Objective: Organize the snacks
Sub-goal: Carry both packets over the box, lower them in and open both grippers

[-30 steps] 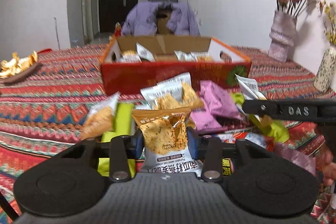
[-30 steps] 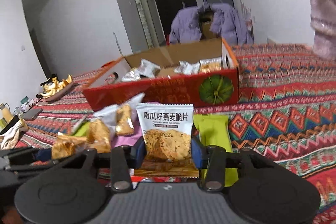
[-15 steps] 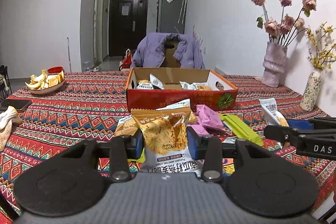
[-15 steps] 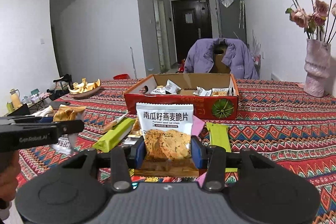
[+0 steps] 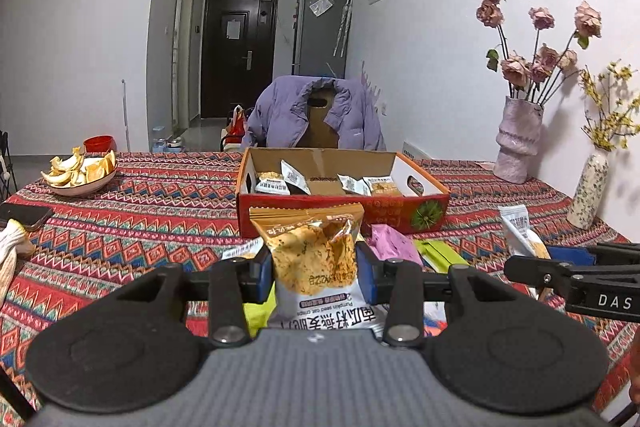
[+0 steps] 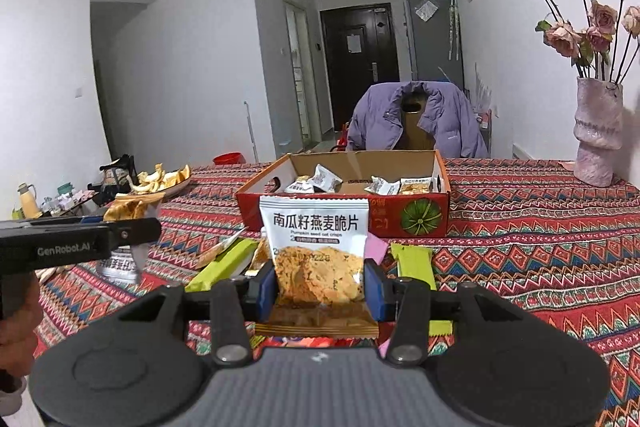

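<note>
My left gripper [image 5: 315, 277] points a little down over the table [image 5: 152, 203], its jaws squeezing an upside-down crisp packet [image 5: 312, 259]. My right gripper [image 6: 320, 285] tilts the same way and its jaws grip another crisp packet [image 6: 316, 251], standing upright. Both packets are up off the table, in front of the red snack box [image 6: 400, 215], among loose snacks.

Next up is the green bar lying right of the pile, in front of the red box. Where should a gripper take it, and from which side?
Take the green bar across its narrow width near the middle, coming down from above. It lies flat on the tablecloth, long and slim, pointing toward the red box; its long edges look clear. Both grippers are full, so drop a packet first.
</note>
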